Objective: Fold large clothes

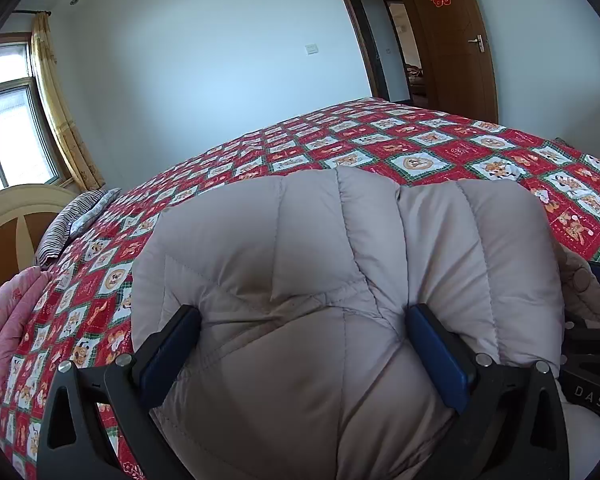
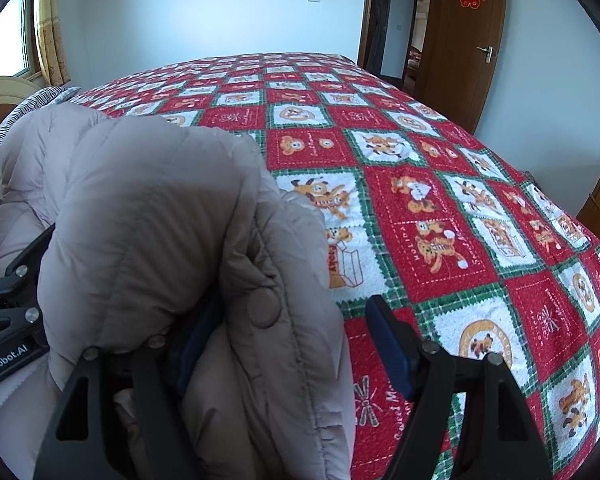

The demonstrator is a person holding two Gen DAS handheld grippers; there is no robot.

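Jacket (image 1: 340, 264) bunched on bedspread (image 1: 380, 148), left tongs (image 1: 302, 332) wide astride it, right tongs (image 2: 292, 332) wide.

jacket (image 1: 340, 280): big puffy beige-grey quilted down coat, stitched seams all over
state: bunched up, folded over on itself
snap button (image 2: 263, 307): round, same colour, on the front edge
spot: fills lower centre, left wrist view; lower left, right wrist view

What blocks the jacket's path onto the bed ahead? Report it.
Nothing visible does. Ahead of the grey puffer jacket, the red patchwork bedspread lies flat and bare. The striped pillow and pink quilt sit off to the left side.
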